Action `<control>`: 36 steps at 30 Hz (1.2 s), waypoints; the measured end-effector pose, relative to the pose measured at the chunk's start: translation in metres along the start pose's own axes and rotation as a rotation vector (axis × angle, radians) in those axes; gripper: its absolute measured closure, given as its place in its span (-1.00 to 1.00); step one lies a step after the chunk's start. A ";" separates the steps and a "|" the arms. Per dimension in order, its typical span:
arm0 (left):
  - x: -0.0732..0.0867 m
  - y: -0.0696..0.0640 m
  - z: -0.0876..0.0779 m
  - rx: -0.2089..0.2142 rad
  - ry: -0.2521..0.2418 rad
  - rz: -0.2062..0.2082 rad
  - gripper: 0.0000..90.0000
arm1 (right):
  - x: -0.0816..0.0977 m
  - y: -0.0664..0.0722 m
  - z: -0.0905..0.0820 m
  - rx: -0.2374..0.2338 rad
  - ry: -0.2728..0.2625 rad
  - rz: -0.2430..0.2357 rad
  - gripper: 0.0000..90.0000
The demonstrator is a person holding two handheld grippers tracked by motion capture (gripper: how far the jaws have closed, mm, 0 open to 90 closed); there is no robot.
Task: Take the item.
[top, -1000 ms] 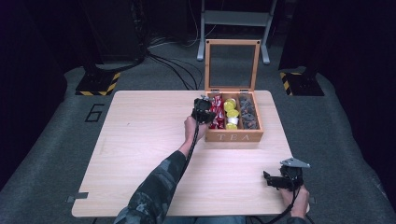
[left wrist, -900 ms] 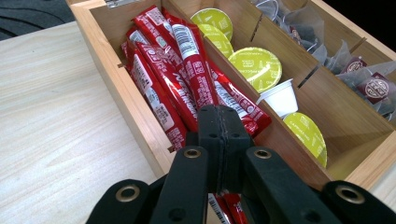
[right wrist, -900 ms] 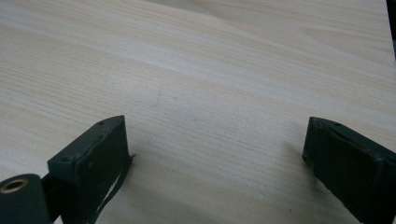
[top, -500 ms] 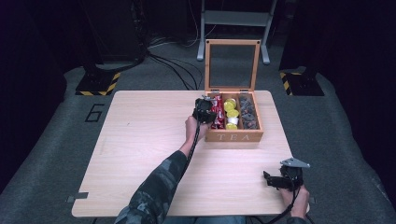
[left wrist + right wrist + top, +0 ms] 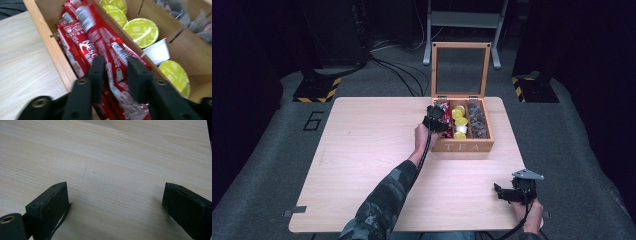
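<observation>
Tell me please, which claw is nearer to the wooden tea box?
Left. The left claw is over the wooden tea box, astride a red sachet. The right claw is apart, near the table's front edge.

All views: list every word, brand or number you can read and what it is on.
"TEA" on the front wall of the wooden box.
"6" on the grey floor mat left of the table.
"NESC", cut off by the left tongs, on a red sachet.
Print on the yellow capsule lids and the other sachets: too blurred to read.
</observation>
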State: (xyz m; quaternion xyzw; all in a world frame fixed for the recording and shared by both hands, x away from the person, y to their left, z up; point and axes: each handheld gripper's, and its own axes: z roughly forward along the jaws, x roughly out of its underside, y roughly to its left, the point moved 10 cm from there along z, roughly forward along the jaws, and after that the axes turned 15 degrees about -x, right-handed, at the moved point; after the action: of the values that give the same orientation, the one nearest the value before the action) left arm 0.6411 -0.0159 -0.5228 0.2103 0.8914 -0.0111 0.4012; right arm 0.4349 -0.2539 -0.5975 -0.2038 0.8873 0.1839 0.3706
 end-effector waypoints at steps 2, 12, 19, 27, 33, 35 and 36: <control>0.000 0.002 0.000 0.006 0.005 -0.015 0.73 | 0.000 0.000 0.000 -0.001 0.000 -0.002 -0.86; -0.004 0.007 -0.012 0.027 -0.027 -0.050 0.87 | 0.000 0.000 0.000 0.000 0.001 0.004 -0.86; -0.012 0.012 -0.029 0.047 -0.072 -0.069 0.87 | 0.000 0.000 0.000 0.001 0.000 0.004 -0.86; -0.017 0.017 -0.048 0.063 -0.112 -0.082 0.87 | 0.000 0.000 0.000 0.001 0.003 0.001 -0.86; -0.018 0.025 -0.061 0.067 -0.135 -0.081 0.87 | 0.000 0.000 0.000 0.002 0.002 0.002 -0.86; -0.018 0.028 -0.065 0.069 -0.147 -0.089 0.87 | 0.000 0.000 0.000 0.002 0.001 0.002 -0.86; -0.018 0.030 -0.068 0.070 -0.146 -0.093 0.87 | 0.000 0.000 0.000 0.002 0.000 0.002 -0.86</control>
State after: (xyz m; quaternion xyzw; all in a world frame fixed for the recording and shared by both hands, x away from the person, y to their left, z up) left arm 0.6149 0.0175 -0.4600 0.1810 0.8676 -0.0764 0.4567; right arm 0.4347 -0.2545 -0.5975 -0.2024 0.8877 0.1835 0.3707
